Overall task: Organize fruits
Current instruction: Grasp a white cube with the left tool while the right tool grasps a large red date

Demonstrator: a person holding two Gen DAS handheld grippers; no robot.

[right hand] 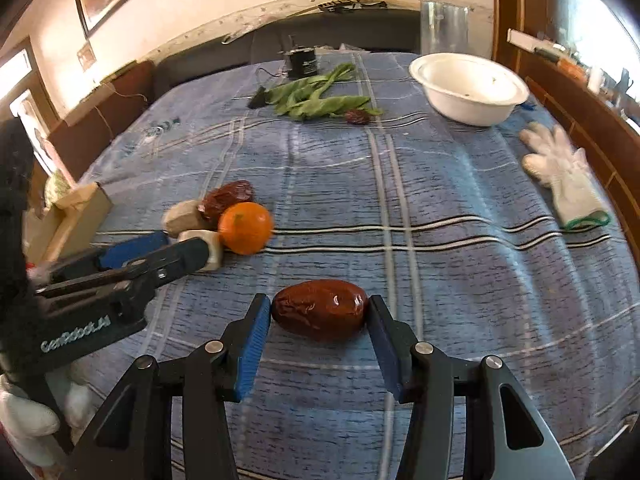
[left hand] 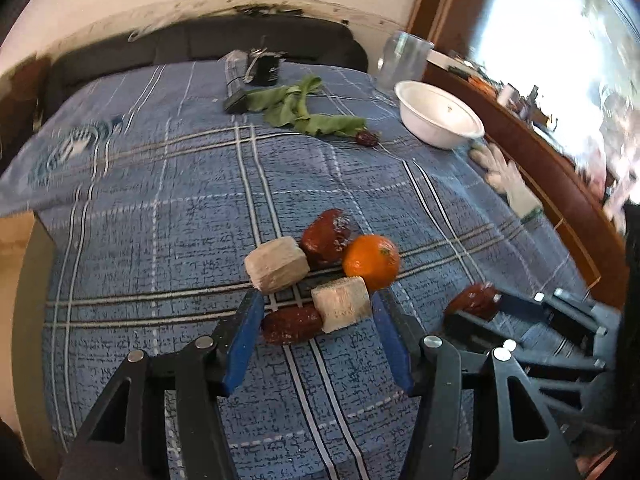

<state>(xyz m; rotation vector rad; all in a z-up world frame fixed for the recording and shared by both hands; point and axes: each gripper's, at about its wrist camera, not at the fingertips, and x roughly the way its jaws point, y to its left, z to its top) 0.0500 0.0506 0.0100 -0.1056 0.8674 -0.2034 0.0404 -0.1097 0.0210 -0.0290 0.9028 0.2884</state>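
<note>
Blue plaid cloth (right hand: 440, 184) covers the table. My right gripper (right hand: 318, 330) has a red date (right hand: 320, 314) between its pads, both touching the fruit's ends, so it is grasping the date low over the cloth. My left gripper (left hand: 318, 320) is spread wide around a pale cube (left hand: 340, 308) and another date (left hand: 290, 326), clamping neither. Just beyond sit an orange (left hand: 372, 260), a second cube (left hand: 276, 266) and a third date (left hand: 326, 236). Far right stands a white bowl (right hand: 468, 88), with a white glove (right hand: 564, 176) nearer.
</note>
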